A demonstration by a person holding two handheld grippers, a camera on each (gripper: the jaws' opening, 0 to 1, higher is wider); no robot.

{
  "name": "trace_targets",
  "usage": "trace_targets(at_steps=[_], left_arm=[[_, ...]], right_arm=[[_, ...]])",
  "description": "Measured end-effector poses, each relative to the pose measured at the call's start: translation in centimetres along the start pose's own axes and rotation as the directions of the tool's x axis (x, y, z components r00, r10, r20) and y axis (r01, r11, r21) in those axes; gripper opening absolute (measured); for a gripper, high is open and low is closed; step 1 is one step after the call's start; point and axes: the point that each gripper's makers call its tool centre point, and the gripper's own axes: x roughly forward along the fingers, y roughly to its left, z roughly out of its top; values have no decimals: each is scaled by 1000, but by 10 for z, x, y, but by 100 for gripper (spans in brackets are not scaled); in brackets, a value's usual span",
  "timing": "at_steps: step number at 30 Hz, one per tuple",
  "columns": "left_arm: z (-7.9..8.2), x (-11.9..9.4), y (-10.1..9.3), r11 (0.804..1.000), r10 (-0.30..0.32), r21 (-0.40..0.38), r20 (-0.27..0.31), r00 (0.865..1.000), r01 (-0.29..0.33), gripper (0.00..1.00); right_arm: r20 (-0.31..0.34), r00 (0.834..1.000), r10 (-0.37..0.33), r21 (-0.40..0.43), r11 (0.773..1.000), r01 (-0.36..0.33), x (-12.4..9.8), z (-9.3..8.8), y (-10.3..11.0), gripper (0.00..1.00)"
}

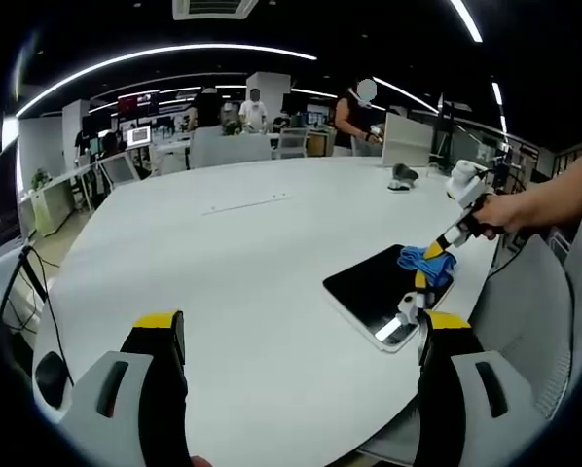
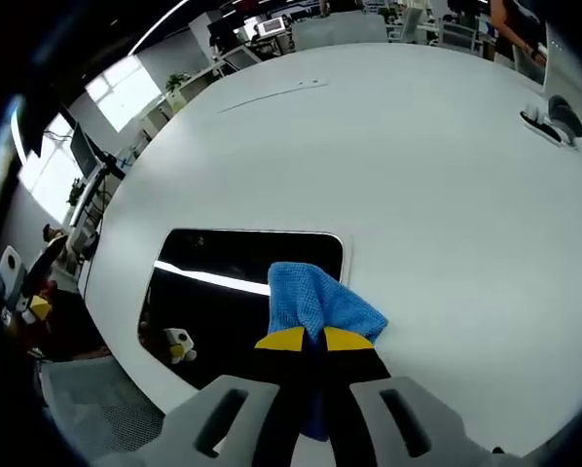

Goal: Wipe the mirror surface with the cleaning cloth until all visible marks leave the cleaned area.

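A dark rectangular mirror lies flat on the white table near its edge. A blue cleaning cloth rests on the mirror's corner and spills onto the table. My right gripper is shut on the cloth, its yellow-tipped jaws pinched together over the fabric; in the left gripper view it reaches down from a person's hand. My left gripper hangs open above bare table, well left of the mirror, with nothing between its jaws.
The big white table curves away, its edge close to the mirror. A small dark object sits far across it. A grey chair stands beside the table edge. People and desks fill the office behind.
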Motion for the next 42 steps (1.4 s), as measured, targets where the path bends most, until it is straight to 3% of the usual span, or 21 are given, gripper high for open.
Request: trace_targets(at_steps=[8, 11, 42], left_arm=[[-5, 0, 0, 1000, 3, -3, -9, 1000, -3, 99], [-4, 0, 0, 1000, 3, -3, -8, 1000, -3, 99], [-11, -3, -4, 1000, 9, -1, -7, 1000, -9, 99]], right_arm=[[2, 1000, -6, -16, 1000, 6, 2, 0, 0, 0], [-9, 1000, 12, 60, 998, -12, 0, -2, 4, 0], [-14, 1000, -17, 56, 998, 17, -11, -27, 10, 0]])
